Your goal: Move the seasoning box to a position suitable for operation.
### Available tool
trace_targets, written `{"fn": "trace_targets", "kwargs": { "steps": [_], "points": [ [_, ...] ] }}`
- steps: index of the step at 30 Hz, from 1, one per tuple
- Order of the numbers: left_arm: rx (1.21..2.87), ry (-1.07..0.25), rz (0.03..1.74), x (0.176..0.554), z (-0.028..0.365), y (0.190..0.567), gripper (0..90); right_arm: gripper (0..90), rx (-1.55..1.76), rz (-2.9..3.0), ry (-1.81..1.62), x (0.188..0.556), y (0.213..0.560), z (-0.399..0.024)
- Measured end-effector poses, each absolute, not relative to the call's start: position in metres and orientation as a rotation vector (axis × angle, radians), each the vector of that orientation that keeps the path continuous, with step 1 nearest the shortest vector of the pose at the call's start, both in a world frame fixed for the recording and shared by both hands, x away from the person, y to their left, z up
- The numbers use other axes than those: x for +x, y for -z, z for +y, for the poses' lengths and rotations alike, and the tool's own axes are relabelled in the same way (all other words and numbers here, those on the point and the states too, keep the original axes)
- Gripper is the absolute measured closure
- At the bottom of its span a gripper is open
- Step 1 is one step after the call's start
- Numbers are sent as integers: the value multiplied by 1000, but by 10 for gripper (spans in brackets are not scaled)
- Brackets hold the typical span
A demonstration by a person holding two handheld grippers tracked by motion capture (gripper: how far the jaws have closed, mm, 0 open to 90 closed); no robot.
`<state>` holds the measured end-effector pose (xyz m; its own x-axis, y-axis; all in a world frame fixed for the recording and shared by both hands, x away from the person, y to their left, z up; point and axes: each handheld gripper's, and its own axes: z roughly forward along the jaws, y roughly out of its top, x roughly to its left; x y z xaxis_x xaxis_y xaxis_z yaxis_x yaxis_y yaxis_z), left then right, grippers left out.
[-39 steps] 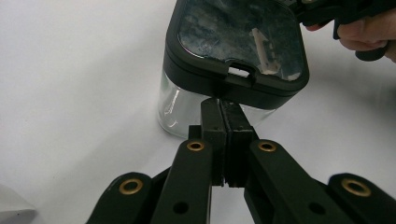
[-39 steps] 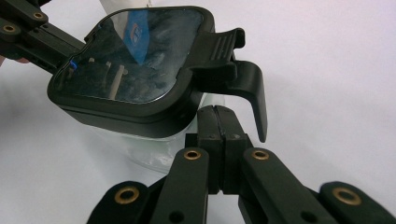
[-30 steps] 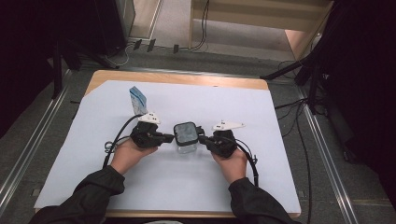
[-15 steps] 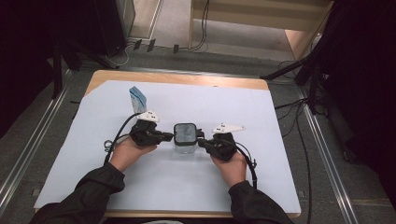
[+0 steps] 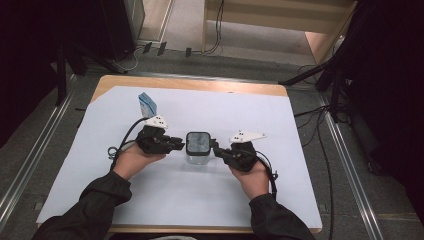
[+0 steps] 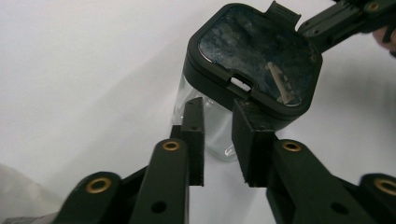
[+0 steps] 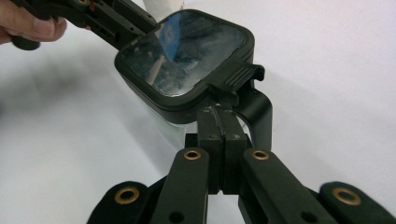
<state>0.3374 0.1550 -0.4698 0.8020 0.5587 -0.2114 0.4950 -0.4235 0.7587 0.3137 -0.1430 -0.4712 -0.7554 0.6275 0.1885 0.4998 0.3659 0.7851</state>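
A clear jar (image 5: 198,156) with a square black lid (image 5: 198,142) stands on the white sheet between my two grippers. My left gripper (image 5: 179,144) is at the lid's left edge. In the left gripper view its jaws (image 6: 217,140) have just been opening; a gap shows between the pads and nothing is clamped, with the lid (image 6: 259,56) just past the tips. My right gripper (image 5: 216,149) is at the lid's right edge. In the right gripper view its jaws (image 7: 217,116) are pressed together, tips right under the ribbed latch tab (image 7: 236,77).
A small blue and white packet (image 5: 147,105) stands at the back left of the white sheet (image 5: 300,165). The wooden table edge (image 5: 200,84) runs along the back. Cables trail from both grippers, and metal rails flank the table on the floor.
The left gripper's jaws have parted slightly at the lid's edge. Both hands and the jar have stayed where they were.
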Motion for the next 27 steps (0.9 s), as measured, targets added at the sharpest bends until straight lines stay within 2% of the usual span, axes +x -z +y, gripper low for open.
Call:
{"fn": "trace_targets", "kwargs": {
  "steps": [3,4,14,16,17,18,20,24,27],
  "points": [
    [2090,-88,756,336,158,467,623,900,1056,2478,-1359,315,472,-148],
    [2075,-84,729,335,160,465,572,900,1075,2468,-1371,317,472,-152],
    [2066,-71,630,332,159,464,356,900,1181,2442,-1400,335,478,-165],
    [2077,-50,659,333,156,465,251,900,1185,2440,-1401,336,478,-165],
    [2082,-20,672,335,155,466,251,900,1180,2445,-1404,337,479,-164],
    [2068,8,672,337,153,469,194,900,1183,2455,-1387,339,481,-163],
    [2075,23,667,340,150,472,140,900,1192,2462,-1386,340,483,-162],
    [2091,30,610,343,143,473,97,900,1195,2476,-1373,342,485,-161],
    [2103,28,575,345,139,471,99,900,1196,2478,-1363,343,486,-160]
  ]
}}
